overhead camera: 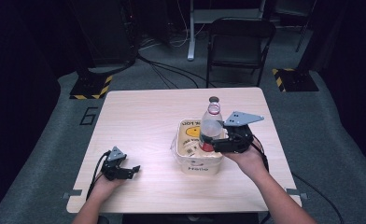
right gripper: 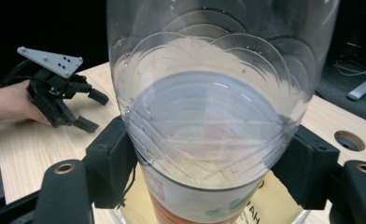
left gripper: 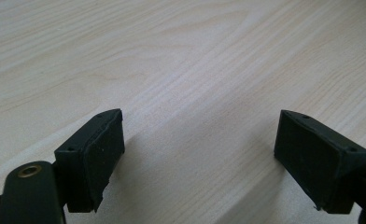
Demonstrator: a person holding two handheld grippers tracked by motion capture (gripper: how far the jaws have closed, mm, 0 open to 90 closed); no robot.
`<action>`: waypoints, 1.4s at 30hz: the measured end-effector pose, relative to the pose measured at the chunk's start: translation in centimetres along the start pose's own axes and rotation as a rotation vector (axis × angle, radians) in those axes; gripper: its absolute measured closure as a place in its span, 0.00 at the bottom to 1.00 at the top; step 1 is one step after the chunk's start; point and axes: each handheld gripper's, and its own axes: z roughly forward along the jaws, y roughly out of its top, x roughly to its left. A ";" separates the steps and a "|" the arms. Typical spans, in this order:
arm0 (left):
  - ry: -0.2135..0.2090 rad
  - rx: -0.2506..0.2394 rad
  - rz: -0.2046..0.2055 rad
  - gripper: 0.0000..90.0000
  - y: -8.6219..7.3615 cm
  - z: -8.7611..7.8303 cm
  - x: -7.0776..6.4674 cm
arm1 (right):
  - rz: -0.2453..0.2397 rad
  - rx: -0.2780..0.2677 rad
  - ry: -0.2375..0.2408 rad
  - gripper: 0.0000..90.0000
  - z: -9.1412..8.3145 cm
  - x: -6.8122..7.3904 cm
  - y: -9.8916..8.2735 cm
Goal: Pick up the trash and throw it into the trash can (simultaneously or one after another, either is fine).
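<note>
Squarely between right gripper (right gripper: 204, 172) jaws — bottle (right gripper: 209, 102)

A pale wooden table (overhead camera: 144, 121) carries a cream tub (overhead camera: 200, 163) printed "Hello".

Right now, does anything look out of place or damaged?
Nothing is spilled or broken. The bottle stands upright in the right gripper, over the tub. One left gripper pad has a ragged lower edge.
</note>
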 end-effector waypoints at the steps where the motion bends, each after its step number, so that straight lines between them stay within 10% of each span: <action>1: 0.000 0.000 0.000 0.18 0.0 0.0 0.0 | -0.001 0.001 -0.002 0.31 0.1 0.0 -0.1; 42: 0.002 0.002 0.009 0.18 0.0 0.0 0.1 | 0.030 0.076 -0.074 0.30 3.4 -0.3 -5.4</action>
